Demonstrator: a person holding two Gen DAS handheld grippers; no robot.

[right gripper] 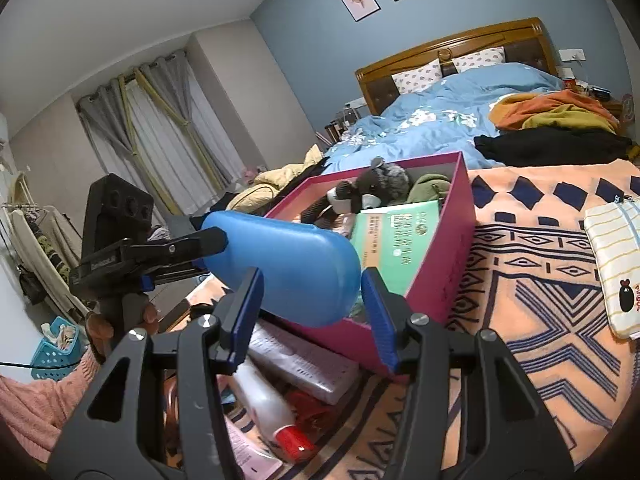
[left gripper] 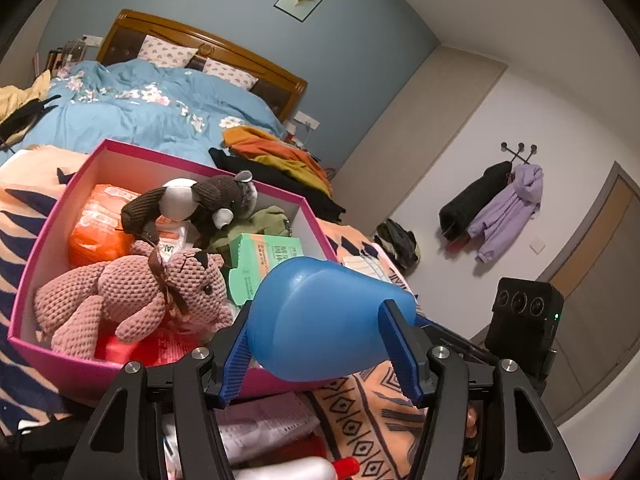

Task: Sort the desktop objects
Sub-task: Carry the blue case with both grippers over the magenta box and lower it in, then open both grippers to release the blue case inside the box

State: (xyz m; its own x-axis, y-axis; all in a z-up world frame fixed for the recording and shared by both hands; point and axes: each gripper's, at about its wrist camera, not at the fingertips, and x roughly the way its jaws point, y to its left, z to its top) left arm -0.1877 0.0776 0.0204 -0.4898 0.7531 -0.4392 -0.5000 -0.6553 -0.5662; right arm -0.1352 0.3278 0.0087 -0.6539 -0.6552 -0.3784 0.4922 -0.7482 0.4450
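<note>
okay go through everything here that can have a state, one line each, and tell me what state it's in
left gripper: shut on the blue container's narrow end
right gripper: shut on its rounded end
blue container: held sideways over the box's near corner
pink box: open, no lid, nearly full
pink knitted bear: lying in the box
white bottle: lying down, red cap on

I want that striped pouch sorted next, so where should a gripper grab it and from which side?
Take the striped pouch by its near long edge, coming from the pink box side. It lies flat on the patterned blanket with nothing beside it, and it looks soft, so I'd pinch across that thin edge rather than span its broad face.
</note>
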